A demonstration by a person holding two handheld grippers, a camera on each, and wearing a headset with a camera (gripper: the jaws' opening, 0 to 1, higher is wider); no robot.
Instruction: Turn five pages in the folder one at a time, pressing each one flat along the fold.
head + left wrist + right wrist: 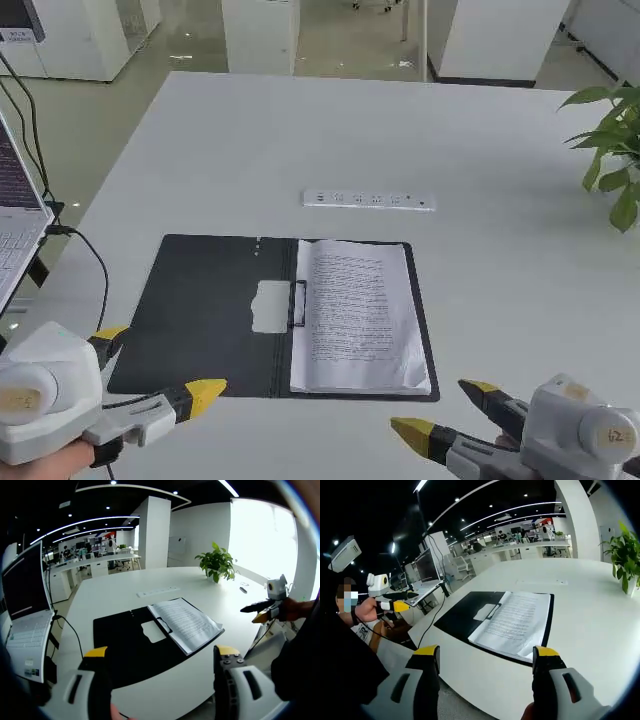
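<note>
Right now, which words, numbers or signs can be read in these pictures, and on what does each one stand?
"62", faint: on the round sticker of the right gripper.
Printed page in the folder: many lines of text, too small to read.
Label on the left gripper: blurred.
Laptop screen: text blurred.
Power strip: marks too small to read.

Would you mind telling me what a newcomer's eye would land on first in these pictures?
First, the black folder lying open in the middle of the white table, a stack of printed pages on its right half. Next, the yellow-tipped left gripper and right gripper, both open and empty, near the table's front edge. A green potted plant stands at the far right.
</note>
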